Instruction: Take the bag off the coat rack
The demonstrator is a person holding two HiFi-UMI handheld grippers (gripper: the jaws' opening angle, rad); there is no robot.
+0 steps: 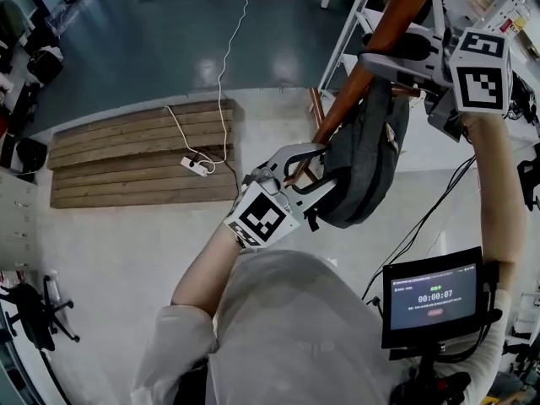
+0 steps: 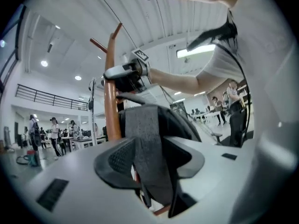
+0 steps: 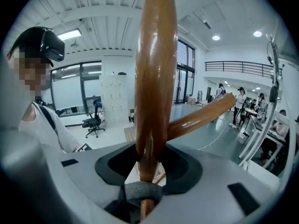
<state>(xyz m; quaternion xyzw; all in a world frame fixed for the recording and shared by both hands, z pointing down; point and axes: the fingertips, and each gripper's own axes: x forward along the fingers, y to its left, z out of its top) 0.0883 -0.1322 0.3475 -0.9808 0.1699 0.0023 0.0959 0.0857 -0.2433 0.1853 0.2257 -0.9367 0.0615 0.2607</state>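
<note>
A grey bag (image 1: 363, 159) hangs on the brown wooden coat rack pole (image 1: 396, 15). My left gripper (image 1: 319, 171) is at the bag's lower edge. In the left gripper view, the bag's grey strap (image 2: 147, 143) runs flat between the jaws of the left gripper (image 2: 149, 155). The pads sit close to its edges but do not squeeze it. High on the rack, my right gripper (image 1: 380, 57) is shut on the pole. Its own view shows the pole (image 3: 154, 78) filling the right gripper (image 3: 148, 164), a side peg (image 3: 201, 115) and a grey padded loop (image 3: 140, 192) below.
A low wooden platform (image 1: 143, 154) lies on the floor at left, with a power strip (image 1: 194, 165) and white cable on it. A screen on a stand (image 1: 434, 298) is at lower right, and white shelving (image 1: 354, 15) behind the rack. Several people stand far off.
</note>
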